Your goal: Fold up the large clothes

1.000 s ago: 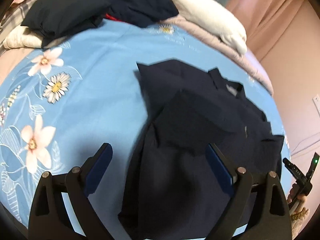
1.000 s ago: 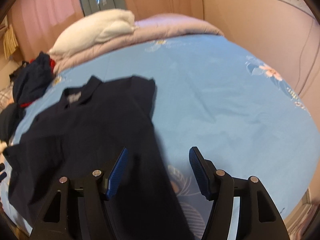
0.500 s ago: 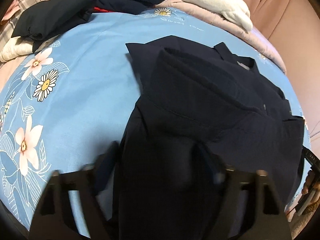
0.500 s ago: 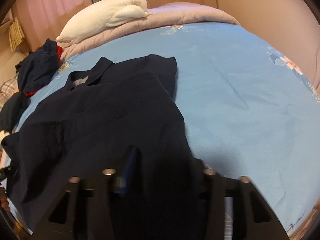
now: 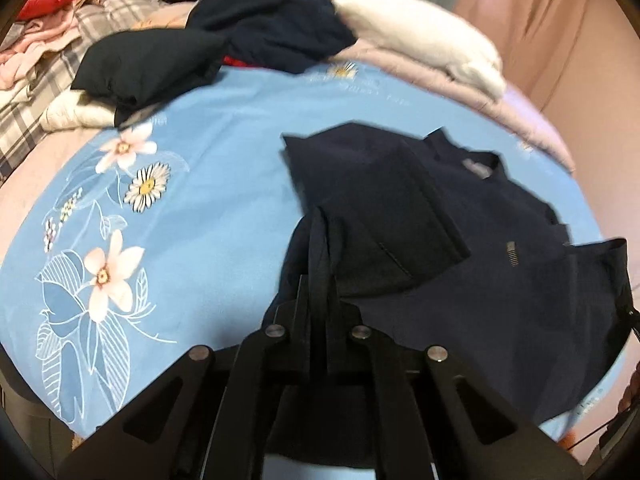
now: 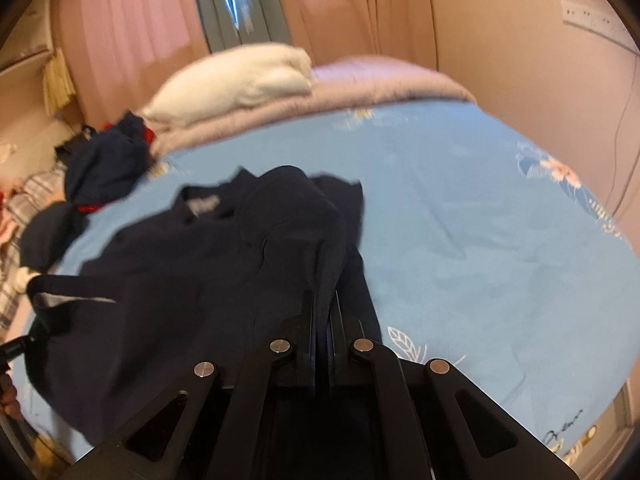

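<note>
Lying spread on the blue floral sheet point(image 5: 224, 184), the navy shirt point(image 5: 500, 240) is seen with its collar toward the far end of the bed and one sleeve folded back across its front. The shirt's near edge is pinched by the left gripper point(image 5: 319, 280), whose jaws have just been closing and are now pressed together on a raised ridge of the dark cloth, which is drawn up between the black fingers. The same shirt point(image 6: 180, 280) is gripped by the right gripper point(image 6: 324, 312) along its other side; those jaws have likewise just been closing and are now clamped on a fold of the fabric, the blue pads being barely visible between the fingers. In the right view the cloth is lifted into a peak ahead of the fingers, while the rest of the shirt hangs and drapes to the left. A pile of dark clothes point(image 5: 248, 36) is heaped at the far left of the sheet, well apart from the shirt. A white pillow point(image 5: 424, 44) is laid on a pale quilt point(image 6: 360, 84) at the head of the bed, with pink curtains point(image 6: 132, 32) behind. Both views are somewhat blurred.
</note>
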`<state>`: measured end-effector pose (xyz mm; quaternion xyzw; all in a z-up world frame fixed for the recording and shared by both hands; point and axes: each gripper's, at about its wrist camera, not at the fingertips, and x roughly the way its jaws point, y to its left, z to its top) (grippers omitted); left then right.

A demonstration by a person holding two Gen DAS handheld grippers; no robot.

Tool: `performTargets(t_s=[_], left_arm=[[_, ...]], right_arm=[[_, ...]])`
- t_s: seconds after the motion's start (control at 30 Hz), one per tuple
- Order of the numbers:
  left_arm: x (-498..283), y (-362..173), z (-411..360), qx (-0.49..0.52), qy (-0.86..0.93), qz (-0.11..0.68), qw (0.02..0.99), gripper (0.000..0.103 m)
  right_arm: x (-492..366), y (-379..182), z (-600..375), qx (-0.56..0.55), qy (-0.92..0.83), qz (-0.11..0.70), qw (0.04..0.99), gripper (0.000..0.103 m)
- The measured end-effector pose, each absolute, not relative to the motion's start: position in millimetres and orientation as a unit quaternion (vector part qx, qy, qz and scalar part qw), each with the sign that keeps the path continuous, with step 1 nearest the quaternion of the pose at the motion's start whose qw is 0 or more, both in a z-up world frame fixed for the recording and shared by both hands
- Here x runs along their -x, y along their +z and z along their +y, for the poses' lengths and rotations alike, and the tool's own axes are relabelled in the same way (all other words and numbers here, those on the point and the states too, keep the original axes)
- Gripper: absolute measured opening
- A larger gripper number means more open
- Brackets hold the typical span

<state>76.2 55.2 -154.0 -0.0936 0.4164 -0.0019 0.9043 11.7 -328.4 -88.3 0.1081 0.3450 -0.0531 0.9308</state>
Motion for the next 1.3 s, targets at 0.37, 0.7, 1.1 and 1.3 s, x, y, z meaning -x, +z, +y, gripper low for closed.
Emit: performTargets(t_s=[0.37, 0.7, 1.1, 1.3], left_arm=[[-55, -93, 50, 0.120, -0.052, 0.337, 0.932, 0.003], [-140, -59, 58, 0.161, -0.058, 0.312, 0.935, 0.003], [-292, -116, 48, 0.137, -0.010, 0.393, 0.909, 0.005], [-313, -176, 47, 0.097, 0.018, 0.447, 0.889, 0.008]], right_arm=[[15, -44, -323, -0.124, -0.034, 0.286, 0.950, 0.004], [-38, -16, -339, -0.121, -0.041, 0.238, 0.963, 0.004], [-178, -63, -364, -0.123, -0.085, 0.291, 0.945, 0.003], [-211, -134, -372, -0.110, -0.126, 0.388, 0.906, 0.003]])
